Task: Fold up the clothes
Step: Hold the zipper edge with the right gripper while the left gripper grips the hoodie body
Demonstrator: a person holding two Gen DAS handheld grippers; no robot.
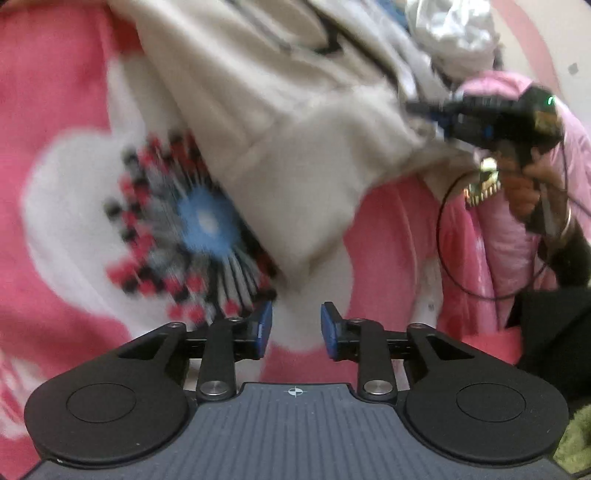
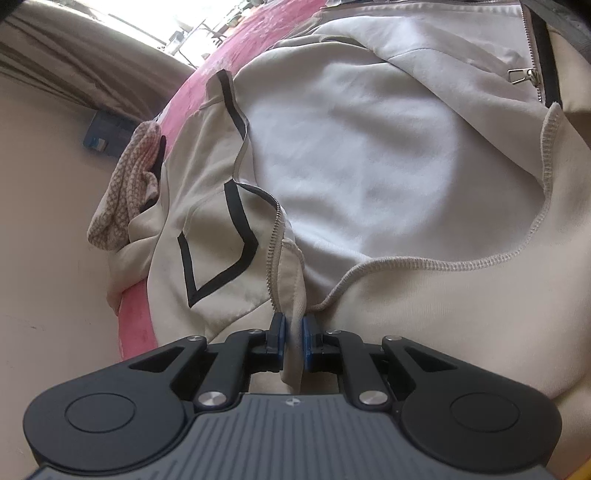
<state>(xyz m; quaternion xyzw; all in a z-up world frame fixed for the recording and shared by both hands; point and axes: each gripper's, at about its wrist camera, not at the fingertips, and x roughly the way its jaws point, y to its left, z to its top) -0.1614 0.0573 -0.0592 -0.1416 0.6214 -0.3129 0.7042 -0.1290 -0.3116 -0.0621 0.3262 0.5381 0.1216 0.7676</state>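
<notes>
A cream zip-up jacket (image 1: pixel 288 147) with black trim lies lifted over a pink bedspread (image 1: pixel 66 206) printed with a large white flower. My left gripper (image 1: pixel 296 314) hangs open over the bedspread, just below the jacket's hanging edge, with nothing between its blue pads. In the right wrist view my right gripper (image 2: pixel 293 321) is shut on the jacket (image 2: pixel 369 166), pinching a fold near the zipper's lower end. The left wrist view shows that right gripper (image 1: pixel 417 107) at the upper right, held by a person's hand (image 1: pixel 524 184) and gripping the jacket's edge.
A checkered beige cloth (image 2: pixel 125 192) hangs off the bed's edge beside a beige wall (image 2: pixel 44 221). A crumpled silvery garment (image 1: pixel 454 33) lies behind the jacket. Pink fabric (image 1: pixel 509 236) and a dark shape (image 1: pixel 554 332) fill the right side; something green (image 1: pixel 576 439) sits at the lower right.
</notes>
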